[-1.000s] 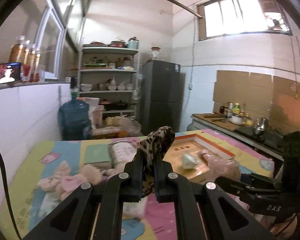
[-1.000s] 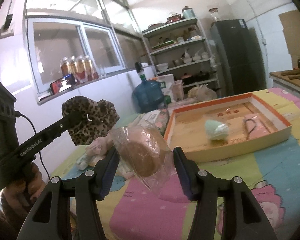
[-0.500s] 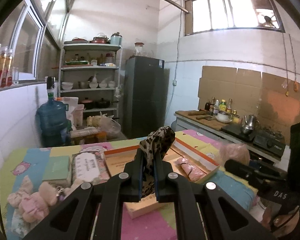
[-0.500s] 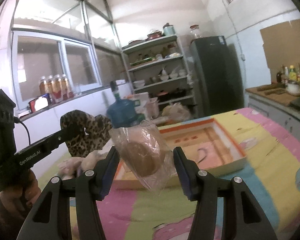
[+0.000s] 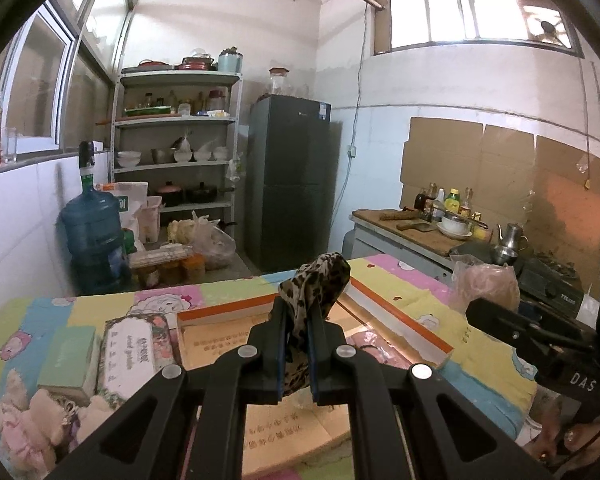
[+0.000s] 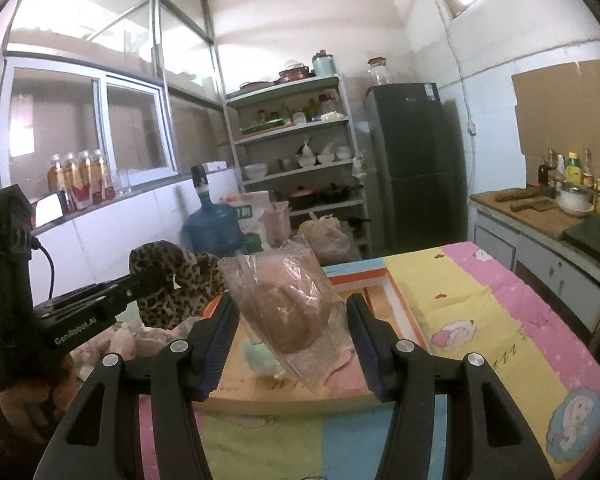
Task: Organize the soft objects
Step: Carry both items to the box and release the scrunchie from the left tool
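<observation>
Left wrist view: left gripper (image 5: 298,346) jaws are clenching leopard-print cloth (image 5: 314,286); right gripper (image 6: 292,330) jaws are squeezing bagged bread (image 6: 290,312) between them.

White-walled kitchen. Dark fridge (image 5: 290,176) against the back wall; metal shelf (image 5: 178,148) left of it, counter (image 5: 416,232) right, bright window (image 5: 472,8) above.

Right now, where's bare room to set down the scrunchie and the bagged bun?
Free: the tablecloth right of the orange-rimmed box, and the strip in front of it. Inside the box, its near-left floor looks bare. Crowded: the table's left, with tissue packs and plush toy.
</observation>
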The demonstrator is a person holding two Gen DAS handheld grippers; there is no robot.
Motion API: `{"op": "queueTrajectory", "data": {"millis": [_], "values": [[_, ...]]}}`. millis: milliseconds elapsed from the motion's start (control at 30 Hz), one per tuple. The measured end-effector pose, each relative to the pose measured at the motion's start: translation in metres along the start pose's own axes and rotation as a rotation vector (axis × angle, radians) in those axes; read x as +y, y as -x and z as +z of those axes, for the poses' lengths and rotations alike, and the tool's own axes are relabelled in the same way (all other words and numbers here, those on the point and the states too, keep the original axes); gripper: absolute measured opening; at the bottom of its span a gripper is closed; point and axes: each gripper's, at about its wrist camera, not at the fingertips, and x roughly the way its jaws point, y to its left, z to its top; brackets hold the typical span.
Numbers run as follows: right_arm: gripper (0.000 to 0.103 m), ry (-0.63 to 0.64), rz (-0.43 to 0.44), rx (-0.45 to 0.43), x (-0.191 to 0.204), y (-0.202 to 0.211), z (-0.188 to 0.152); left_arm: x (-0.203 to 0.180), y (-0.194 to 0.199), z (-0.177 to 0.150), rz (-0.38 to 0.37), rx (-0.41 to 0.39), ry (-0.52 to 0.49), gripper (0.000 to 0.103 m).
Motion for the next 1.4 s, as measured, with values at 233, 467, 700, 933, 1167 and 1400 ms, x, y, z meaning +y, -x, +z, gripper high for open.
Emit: {"op": "queueTrajectory", "data": {"millis": [233, 467, 700, 933, 1167, 1400], "values": [[0.057, -0.012, 0.008, 0.029, -0.013, -0.029, 0.008, 0.009, -0.033, 0.009, 0.016, 0.038, 0.038, 0.009], [0.057, -0.041, 0.021, 0.091, -0.024, -0.068, 0.007, 0.025, -0.067, 0.01, 0.011, 0.113, 0.098, 0.009], [0.057, -0.06, 0.021, 0.201, -0.029, -0.113, -0.008, 0.032, -0.102, -0.003, 0.02, 0.223, 0.133, 0.009], [0.057, -0.07, 0.02, 0.286, -0.03, -0.143, -0.021, 0.036, -0.126, -0.014, 0.024, 0.306, 0.148, 0.009], [0.057, -0.084, 0.025, 0.352, -0.032, -0.159, -0.03, 0.04, -0.142, -0.026, 0.004, 0.376, 0.158, 0.023], [0.06, -0.074, 0.026, 0.361, -0.031, -0.165, -0.032, 0.036, -0.135, -0.025, 0.014, 0.327, 0.145, 0.069]]}}
